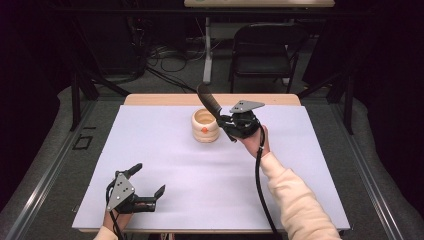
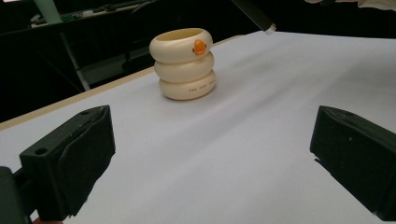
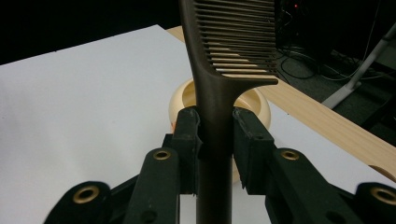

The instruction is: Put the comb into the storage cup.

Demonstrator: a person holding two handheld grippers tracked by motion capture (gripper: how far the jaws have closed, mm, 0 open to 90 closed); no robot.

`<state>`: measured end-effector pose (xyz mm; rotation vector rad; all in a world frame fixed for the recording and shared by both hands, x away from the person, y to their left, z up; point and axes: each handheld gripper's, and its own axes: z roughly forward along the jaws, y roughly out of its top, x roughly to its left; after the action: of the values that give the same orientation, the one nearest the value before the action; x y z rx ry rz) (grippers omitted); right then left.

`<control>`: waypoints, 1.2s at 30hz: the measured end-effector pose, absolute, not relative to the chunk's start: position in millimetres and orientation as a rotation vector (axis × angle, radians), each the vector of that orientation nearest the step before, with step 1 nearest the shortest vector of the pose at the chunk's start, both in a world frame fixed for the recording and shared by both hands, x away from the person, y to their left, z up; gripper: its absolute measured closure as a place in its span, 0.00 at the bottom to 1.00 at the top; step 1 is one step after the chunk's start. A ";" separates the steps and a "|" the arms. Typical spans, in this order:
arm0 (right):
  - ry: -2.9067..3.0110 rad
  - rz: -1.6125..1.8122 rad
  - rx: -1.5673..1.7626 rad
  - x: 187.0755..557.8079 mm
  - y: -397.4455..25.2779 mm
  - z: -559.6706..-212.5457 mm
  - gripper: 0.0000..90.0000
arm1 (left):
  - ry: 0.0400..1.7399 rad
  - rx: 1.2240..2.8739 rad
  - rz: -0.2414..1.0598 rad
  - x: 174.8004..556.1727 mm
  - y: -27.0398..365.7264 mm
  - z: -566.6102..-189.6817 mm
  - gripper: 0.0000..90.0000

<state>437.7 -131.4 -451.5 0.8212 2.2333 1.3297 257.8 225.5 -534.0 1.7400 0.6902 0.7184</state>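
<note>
Two jaws of your right gripper [image 1: 226, 121] are clenched on the handle of the dark comb [image 3: 219, 70], just above the cream holder [image 1: 205, 125]. Your left gripper [image 1: 147, 186] rests released near the table's [image 1: 210, 170] front edge.

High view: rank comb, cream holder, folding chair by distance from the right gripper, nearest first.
From the right gripper:
1. Comb: clamped in its jaws, angled up-left.
2. Cream holder: just left, on the white mat.
3. Folding chair: beyond the table's far edge.

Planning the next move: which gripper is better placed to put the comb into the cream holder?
Right. The right gripper is shut on the comb, right beside the cream holder. The left gripper sits open, far back near the table edge.
</note>
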 end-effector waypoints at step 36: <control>2.217 1.342 0.789 451.0 -114.2 -445.1 0.80 | 0.689 1.739 0.718 257.7 225.6 -533.9 0.00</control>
<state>451.0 -114.2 -445.1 0.7890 2.2169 1.3424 257.7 225.6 -533.9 1.7386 0.6892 0.7180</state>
